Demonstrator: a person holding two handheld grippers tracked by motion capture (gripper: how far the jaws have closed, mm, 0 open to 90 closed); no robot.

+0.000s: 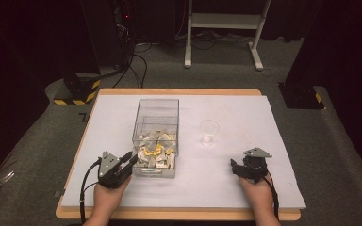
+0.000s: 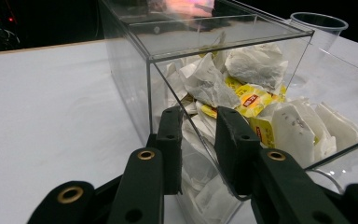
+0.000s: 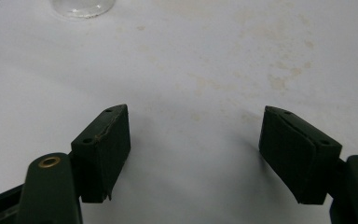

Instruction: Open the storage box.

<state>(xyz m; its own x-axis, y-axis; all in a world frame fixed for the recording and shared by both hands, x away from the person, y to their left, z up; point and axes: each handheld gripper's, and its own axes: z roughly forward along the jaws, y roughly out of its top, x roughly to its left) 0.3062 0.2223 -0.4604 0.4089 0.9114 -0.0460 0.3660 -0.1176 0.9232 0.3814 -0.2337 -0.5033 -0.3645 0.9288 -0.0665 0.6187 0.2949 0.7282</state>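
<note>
A clear plastic box (image 1: 158,100) stands left of the table's middle, its near half heaped with white and yellow tea bags (image 1: 156,150). My left gripper (image 1: 131,159) is at the box's near left corner. In the left gripper view its jaws (image 2: 198,114) straddle the sloped clear front panel (image 2: 168,88), one jaw on each side of it, pinching its edge; tea bags (image 2: 251,100) lie just behind. My right gripper (image 1: 235,168) rests low over the bare board at the near right. It (image 3: 196,116) is wide open, nothing between its jaws.
An empty clear plastic cup (image 1: 209,133) stands right of the box, beyond my right gripper; its base (image 3: 81,7) and its rim (image 2: 319,25) also show. The white board (image 1: 245,113) covers a wooden table. Stands and cables sit on the floor behind.
</note>
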